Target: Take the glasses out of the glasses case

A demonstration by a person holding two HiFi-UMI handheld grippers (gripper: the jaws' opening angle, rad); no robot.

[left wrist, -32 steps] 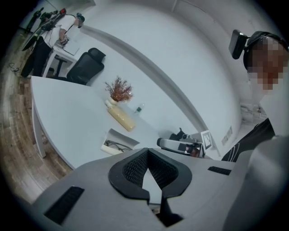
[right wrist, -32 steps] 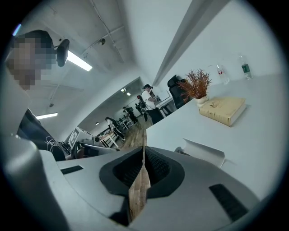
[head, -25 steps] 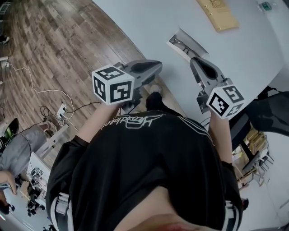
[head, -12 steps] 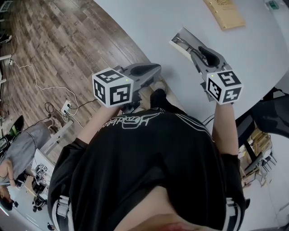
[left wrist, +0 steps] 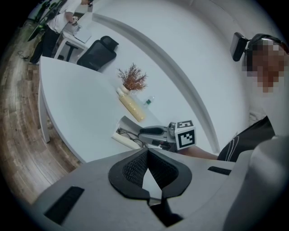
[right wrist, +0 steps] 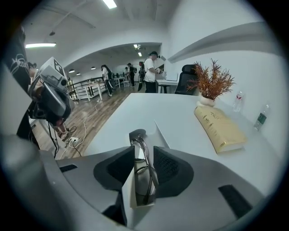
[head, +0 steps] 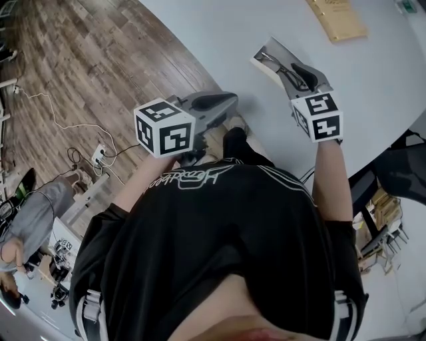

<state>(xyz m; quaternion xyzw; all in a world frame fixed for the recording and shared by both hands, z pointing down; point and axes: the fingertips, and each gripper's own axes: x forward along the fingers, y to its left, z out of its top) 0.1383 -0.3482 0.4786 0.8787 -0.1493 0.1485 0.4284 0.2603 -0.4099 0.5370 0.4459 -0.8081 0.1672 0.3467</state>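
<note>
At table (head: 219, 40) edge, glasses case (head: 282, 48): open, glasses (right wrist: 145, 171) lying inside
Right gripper (right wrist: 143, 153): jaws just opened wide, straddling case and glasses, seemingly not pressing
Left gripper (left wrist: 146, 151): jaws together, empty

White table (head: 219, 40) on wood-plank floor (head: 80, 60), black office chair (left wrist: 97, 54), ceiling strip lights (right wrist: 109, 3).

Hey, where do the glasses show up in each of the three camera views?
Head view: glasses upper right, in the open case.
Left gripper view: glasses just below centre, in the case.
Right gripper view: glasses low centre, close up.
Shared landmark: the tan book, beyond the case in all three.
</note>
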